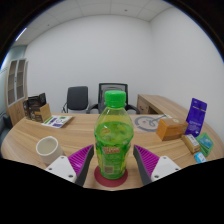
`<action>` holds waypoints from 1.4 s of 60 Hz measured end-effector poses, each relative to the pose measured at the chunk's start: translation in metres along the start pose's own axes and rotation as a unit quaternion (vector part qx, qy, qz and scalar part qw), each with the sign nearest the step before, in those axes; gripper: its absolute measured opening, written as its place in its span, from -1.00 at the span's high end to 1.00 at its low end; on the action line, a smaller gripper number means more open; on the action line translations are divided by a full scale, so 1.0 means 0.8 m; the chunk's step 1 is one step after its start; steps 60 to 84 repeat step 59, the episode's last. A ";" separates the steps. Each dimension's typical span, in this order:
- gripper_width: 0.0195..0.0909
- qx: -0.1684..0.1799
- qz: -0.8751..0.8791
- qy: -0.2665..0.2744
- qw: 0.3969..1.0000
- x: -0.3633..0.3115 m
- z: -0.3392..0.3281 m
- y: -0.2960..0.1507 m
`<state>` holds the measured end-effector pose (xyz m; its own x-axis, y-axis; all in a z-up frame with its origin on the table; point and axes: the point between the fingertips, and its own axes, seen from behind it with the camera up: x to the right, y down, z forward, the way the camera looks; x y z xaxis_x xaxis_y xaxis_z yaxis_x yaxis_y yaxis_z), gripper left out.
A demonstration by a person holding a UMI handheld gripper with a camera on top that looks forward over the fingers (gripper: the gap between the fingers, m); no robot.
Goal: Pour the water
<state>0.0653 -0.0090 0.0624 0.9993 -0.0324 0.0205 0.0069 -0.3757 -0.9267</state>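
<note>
A green plastic bottle [113, 135] with a green cap and a red-and-green label stands upright on a round red coaster [112, 182] on the wooden table [75, 137]. My gripper [113, 160] is open around it. The bottle stands between the purple pads [80, 160], with a narrow gap at each side. A white cup [48, 150] sits on the table to the left, a little beyond the left finger. The bottle's base is partly hidden behind the label's lower edge and the fingers.
Right of the bottle lie a round grey plate [148, 122], an orange box [170, 128] and a purple packet [196, 117]. A magazine [57, 121] and a black box [37, 107] lie far left. Two office chairs [77, 98] stand behind the table.
</note>
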 end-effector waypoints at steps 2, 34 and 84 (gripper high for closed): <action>-0.86 -0.010 0.005 0.003 1.000 -0.001 -0.014 0.007; -0.88 -0.057 0.037 0.007 0.998 -0.151 -0.237 -0.059; -0.88 -0.013 0.020 0.021 0.999 -0.178 -0.261 -0.126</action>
